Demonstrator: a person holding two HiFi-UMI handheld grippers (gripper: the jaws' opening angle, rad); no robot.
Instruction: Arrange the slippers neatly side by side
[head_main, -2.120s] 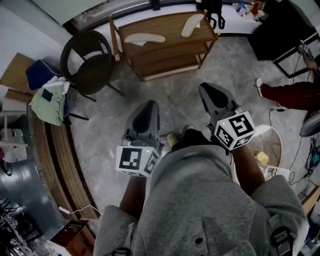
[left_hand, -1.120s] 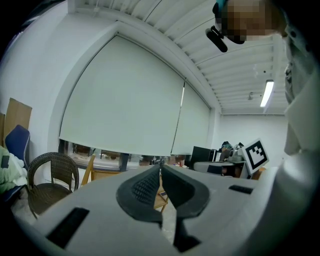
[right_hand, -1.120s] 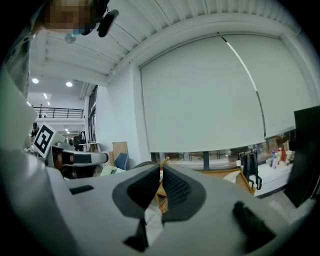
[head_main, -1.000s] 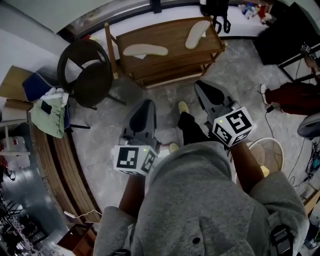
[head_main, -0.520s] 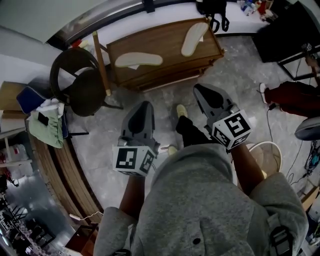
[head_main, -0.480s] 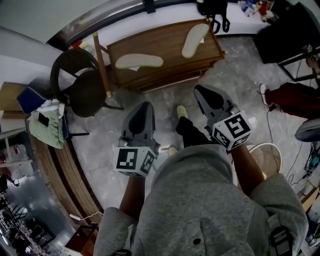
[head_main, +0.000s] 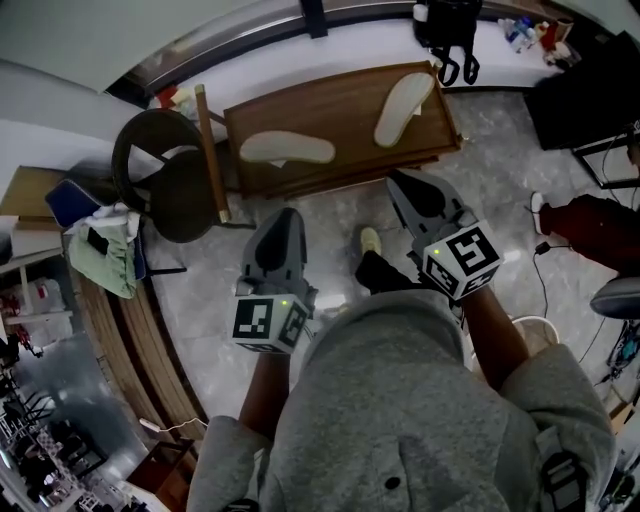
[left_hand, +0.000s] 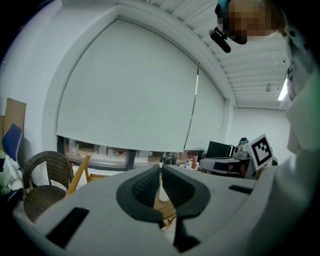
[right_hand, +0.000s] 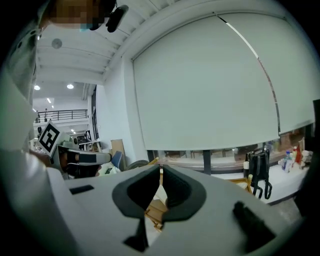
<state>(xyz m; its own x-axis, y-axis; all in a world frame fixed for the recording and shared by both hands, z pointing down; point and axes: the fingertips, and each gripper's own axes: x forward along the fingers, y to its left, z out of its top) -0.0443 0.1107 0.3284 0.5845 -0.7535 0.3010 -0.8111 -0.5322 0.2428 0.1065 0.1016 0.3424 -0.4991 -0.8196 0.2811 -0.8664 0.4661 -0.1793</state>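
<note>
Slippers: both lie on top of the wooden shelf (head_main: 345, 115), well apart and not parallel.

- Left slipper (head_main: 287, 148): long axis runs about 9 to 3 o'clock in the head view.
- Right slipper (head_main: 404, 96): long axis runs about 1 to 7 o'clock, near the shelf's right end.
- Left tongs (head_main: 287, 215): closed and empty. The left slipper is at 12 o'clock from them, so they are the nearer pair for it.
- Right tongs (head_main: 400, 185): closed and empty. The right slipper is at 12 o'clock from them, so they are nearer to that one.

Judgement: the next move is a forward reach. Either tongs must open and cross a slipper's short axis.

Writing: no brand or label is legible. Only the square markers on the tongs' cubes show.
</note>
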